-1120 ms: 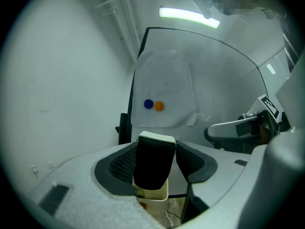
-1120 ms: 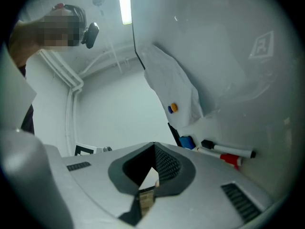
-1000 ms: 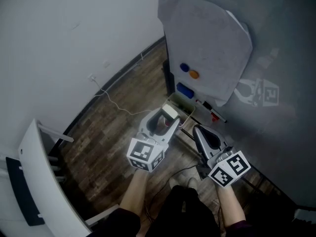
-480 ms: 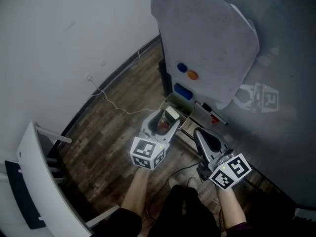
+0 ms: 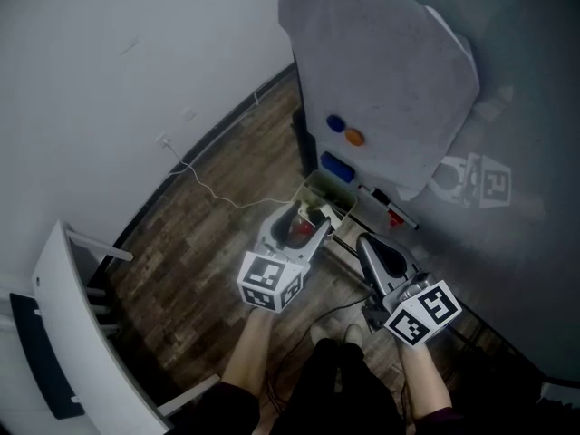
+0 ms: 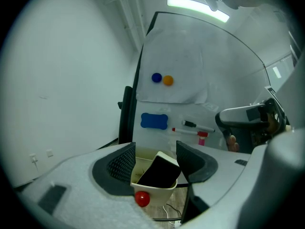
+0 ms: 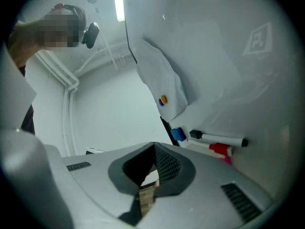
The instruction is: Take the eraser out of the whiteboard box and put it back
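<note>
The left gripper point(image 6: 156, 149) has its jaws spread, and between them stands the box point(image 6: 155, 192) with the eraser point(image 6: 159, 171) leaning tilted inside it, dark face toward the camera. The eraser's upper corner is just beside the right-hand jaw, and whether they touch cannot be told; a gap shows at the other jaw. A red ball point(image 6: 141, 199) sits on the box's near wall, below the jaws. Straight beyond the jaws rises the board point(image 6: 238, 89), which closes off that side. On it, above the box, are a blue pad point(image 6: 154, 120), a black marker point(image 6: 194, 124) and a red marker point(image 6: 190, 131). Higher up a sheet point(image 6: 174, 66) carries a blue magnet point(image 6: 157, 78) and an orange magnet point(image 6: 167, 80). A dark post point(image 6: 126, 113) edges the board just left of the jaws, and past it lies a bare wall point(image 6: 62, 80). The right gripper point(image 7: 153, 147) has its jaws pressed together with nothing in them. It hangs to the right of the left one and apart from the box, close along the board. In the head view, open floor point(image 5: 208, 234) spreads to the left of both grippers, crossed by a thin cable point(image 5: 213, 193).
</note>
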Tool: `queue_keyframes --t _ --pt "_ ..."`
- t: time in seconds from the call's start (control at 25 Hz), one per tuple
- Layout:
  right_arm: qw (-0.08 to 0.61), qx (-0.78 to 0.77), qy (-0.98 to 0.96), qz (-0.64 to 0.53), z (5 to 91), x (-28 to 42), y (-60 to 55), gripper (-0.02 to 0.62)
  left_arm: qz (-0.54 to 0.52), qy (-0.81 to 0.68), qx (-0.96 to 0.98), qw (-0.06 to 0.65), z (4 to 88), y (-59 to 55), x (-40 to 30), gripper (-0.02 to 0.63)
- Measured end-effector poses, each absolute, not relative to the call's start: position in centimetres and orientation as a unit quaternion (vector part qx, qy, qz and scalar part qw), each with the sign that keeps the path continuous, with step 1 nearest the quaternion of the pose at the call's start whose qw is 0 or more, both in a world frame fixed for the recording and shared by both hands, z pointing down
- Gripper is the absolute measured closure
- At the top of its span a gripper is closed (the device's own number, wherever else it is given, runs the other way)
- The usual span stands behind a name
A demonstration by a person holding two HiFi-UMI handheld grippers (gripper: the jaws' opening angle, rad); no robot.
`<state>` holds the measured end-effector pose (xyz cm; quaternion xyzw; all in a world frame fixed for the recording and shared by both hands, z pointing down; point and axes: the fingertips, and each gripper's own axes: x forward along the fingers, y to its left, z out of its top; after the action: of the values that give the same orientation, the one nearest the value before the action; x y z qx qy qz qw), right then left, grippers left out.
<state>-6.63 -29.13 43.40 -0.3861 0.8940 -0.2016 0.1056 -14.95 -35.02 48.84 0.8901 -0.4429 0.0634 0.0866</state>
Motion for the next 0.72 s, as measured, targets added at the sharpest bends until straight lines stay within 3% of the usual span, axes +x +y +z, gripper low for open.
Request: queue_keyframes --t 0.36,0.72 --pt "0.110 -0.383 0.897 -0.191 42.1 -6.3 -29.0 0.592 0.047 -0.443 0.891 0.087 45.9 -33.9 -14.8 0.362" --pt "0.117 -0.363 0.911 -0.158 37.8 -6.4 -27.9 0.592 0.026 -0.448 0.893 0.042 40.0 -30.9 -14.2 0.491"
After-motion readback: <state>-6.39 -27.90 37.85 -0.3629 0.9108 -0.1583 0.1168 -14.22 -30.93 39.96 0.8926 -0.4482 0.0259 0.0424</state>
